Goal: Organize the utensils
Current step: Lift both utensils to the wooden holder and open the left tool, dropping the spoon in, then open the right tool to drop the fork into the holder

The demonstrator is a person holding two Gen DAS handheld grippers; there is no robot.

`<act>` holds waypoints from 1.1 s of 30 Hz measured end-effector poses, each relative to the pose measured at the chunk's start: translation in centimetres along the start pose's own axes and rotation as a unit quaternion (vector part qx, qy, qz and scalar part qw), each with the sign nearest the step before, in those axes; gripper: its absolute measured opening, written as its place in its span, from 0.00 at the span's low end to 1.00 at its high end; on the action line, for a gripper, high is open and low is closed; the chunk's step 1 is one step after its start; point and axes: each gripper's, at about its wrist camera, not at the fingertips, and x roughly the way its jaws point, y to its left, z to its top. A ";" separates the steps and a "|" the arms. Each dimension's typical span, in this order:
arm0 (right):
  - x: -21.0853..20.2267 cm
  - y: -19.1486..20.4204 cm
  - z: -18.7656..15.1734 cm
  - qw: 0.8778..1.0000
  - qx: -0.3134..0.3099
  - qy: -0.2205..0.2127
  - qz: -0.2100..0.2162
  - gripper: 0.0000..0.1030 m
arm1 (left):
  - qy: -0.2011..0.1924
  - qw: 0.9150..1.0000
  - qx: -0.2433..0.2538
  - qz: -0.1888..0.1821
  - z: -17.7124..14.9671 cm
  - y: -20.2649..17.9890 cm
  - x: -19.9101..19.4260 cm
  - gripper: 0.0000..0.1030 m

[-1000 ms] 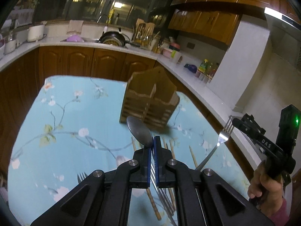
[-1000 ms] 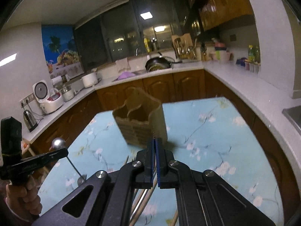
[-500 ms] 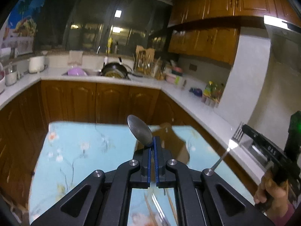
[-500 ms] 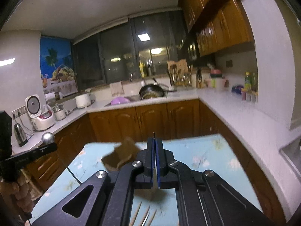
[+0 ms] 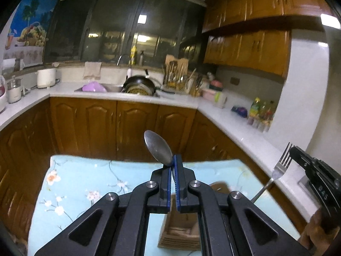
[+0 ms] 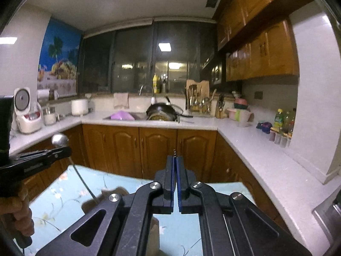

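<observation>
My left gripper (image 5: pixel 173 160) is shut on a metal spoon (image 5: pixel 157 147), bowl up, handle hanging down, held high above the table. My right gripper (image 6: pixel 175 159) is shut on a metal fork; only its tine tips (image 6: pixel 174 152) show there, while the left wrist view shows the fork (image 5: pixel 279 168) upright. The wooden utensil holder (image 5: pixel 181 232) stands on the floral tablecloth (image 5: pixel 81 183) right below the left gripper. In the right wrist view the left gripper (image 6: pixel 64 149) with the spoon (image 6: pixel 59 139) is at the left, handle over the holder (image 6: pixel 115 192).
Wooden cabinets and a white L-shaped countertop (image 5: pixel 240 125) run behind and to the right of the table. A sink with a pan (image 5: pixel 138 85), a utensil rack (image 5: pixel 177 72), bottles (image 5: pixel 260 113) and a rice cooker (image 6: pixel 26 111) sit on it.
Both grippers have risen and tilted up, each keeping its utensil. The holder has dropped from mid-view to beneath the grippers, and the loose utensils on the cloth are out of view.
</observation>
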 end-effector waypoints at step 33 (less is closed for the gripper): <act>2.5 -1.0 -3.9 0.992 0.068 0.074 0.076 0.24 | 0.063 0.998 0.006 -0.002 -1.9 0.2 1.8 0.40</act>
